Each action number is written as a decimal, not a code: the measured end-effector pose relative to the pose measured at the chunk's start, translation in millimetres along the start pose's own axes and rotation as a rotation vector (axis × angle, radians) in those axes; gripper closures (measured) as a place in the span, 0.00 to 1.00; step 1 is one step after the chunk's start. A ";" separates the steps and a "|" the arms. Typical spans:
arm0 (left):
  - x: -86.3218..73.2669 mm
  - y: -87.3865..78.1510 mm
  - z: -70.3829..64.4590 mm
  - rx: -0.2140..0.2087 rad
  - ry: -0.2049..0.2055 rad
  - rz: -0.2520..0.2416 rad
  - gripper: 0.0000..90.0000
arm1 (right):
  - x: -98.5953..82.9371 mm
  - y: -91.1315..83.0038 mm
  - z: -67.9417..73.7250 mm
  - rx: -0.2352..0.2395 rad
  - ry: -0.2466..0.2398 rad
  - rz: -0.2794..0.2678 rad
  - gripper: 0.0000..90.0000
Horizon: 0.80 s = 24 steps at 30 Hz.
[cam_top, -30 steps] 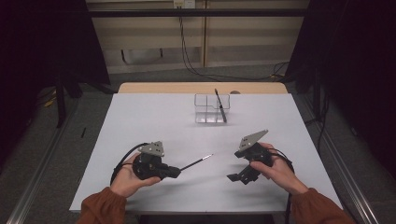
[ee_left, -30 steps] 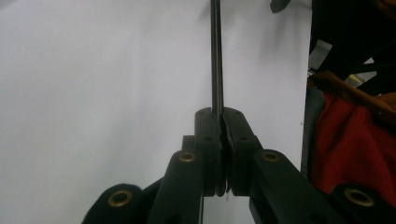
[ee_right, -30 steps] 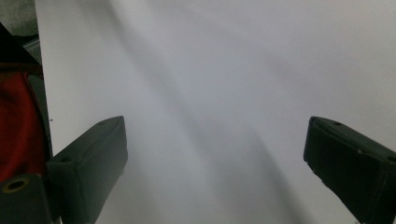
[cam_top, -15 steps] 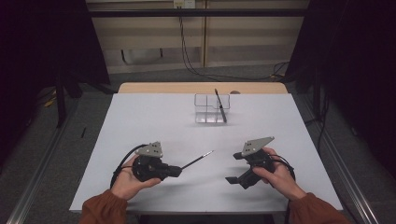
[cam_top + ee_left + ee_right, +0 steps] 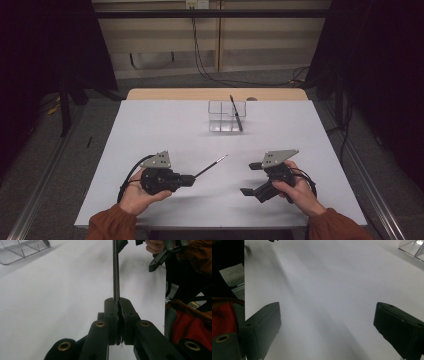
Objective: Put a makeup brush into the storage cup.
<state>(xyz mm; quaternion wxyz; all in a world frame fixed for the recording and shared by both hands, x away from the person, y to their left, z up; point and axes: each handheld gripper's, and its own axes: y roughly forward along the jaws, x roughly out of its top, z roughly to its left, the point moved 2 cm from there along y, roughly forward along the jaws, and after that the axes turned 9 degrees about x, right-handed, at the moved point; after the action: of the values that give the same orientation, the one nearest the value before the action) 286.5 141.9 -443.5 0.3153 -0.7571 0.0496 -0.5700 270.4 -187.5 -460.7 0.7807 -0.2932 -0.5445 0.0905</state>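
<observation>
The left hand-held gripper [image 5: 192, 178] is clamped on a thin dark pen [image 5: 211, 166], its jaws pressed together on the pen's near end. In the left gripper view the pen [image 5: 115, 270] runs straight out from between the jaws. The pen lies low over the white worktop [image 5: 165, 125], well on the person's side of the clear plastic organizer [image 5: 226, 116], with its tip slanting up and right toward that organizer. A second dark pen [image 5: 236, 113] stands tilted in the organizer's right part. The right hand-held gripper [image 5: 252, 178] is also nearer the person than the organizer and off to its right; its jaws stand wide apart with nothing between them, and in the right gripper view they frame bare worktop [image 5: 324, 290], with a corner of the organizer [image 5: 413, 247] at the top right.
</observation>
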 end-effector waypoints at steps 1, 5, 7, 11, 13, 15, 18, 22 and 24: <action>-0.3 0.3 -0.1 -0.002 -0.006 -0.004 0.95 | 0.2 0.1 0.2 -0.002 0.001 -0.010 0.08; -0.9 0.4 0.7 0.003 -0.012 -0.027 0.95 | 1.0 0.2 1.0 -0.006 0.004 -0.049 0.08; -0.5 -0.1 0.5 0.004 -0.019 -0.046 0.95 | 1.3 0.3 1.1 -0.009 0.004 -0.070 0.07; 0.3 -1.4 0.3 0.010 -0.023 -0.080 0.95 | 1.7 0.6 1.4 -0.018 0.003 -0.097 0.07; 0.6 -1.7 0.1 0.008 -0.023 -0.095 0.95 | 2.1 0.7 1.7 -0.014 -0.002 -0.111 0.06; 0.8 -2.0 -0.3 0.011 -0.010 -0.108 0.95 | 2.5 0.9 2.0 -0.020 -0.011 -0.122 0.06; 1.3 -2.3 -0.9 0.015 -0.007 -0.126 0.95 | 3.4 1.0 2.2 -0.020 -0.017 -0.144 0.05; 2.0 -2.6 -1.9 0.018 -0.008 -0.159 0.95 | 4.7 1.4 3.3 -0.015 -0.034 -0.168 0.03; 2.4 -2.8 -2.2 0.018 -0.011 -0.178 0.95 | 5.1 1.8 4.3 -0.013 -0.042 -0.176 0.03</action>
<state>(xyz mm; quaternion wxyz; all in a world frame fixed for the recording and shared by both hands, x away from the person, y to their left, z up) 284.6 142.1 -439.7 0.2704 -0.7588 -0.0249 -0.5920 268.8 -182.2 -456.6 0.7720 -0.2473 -0.5850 0.0242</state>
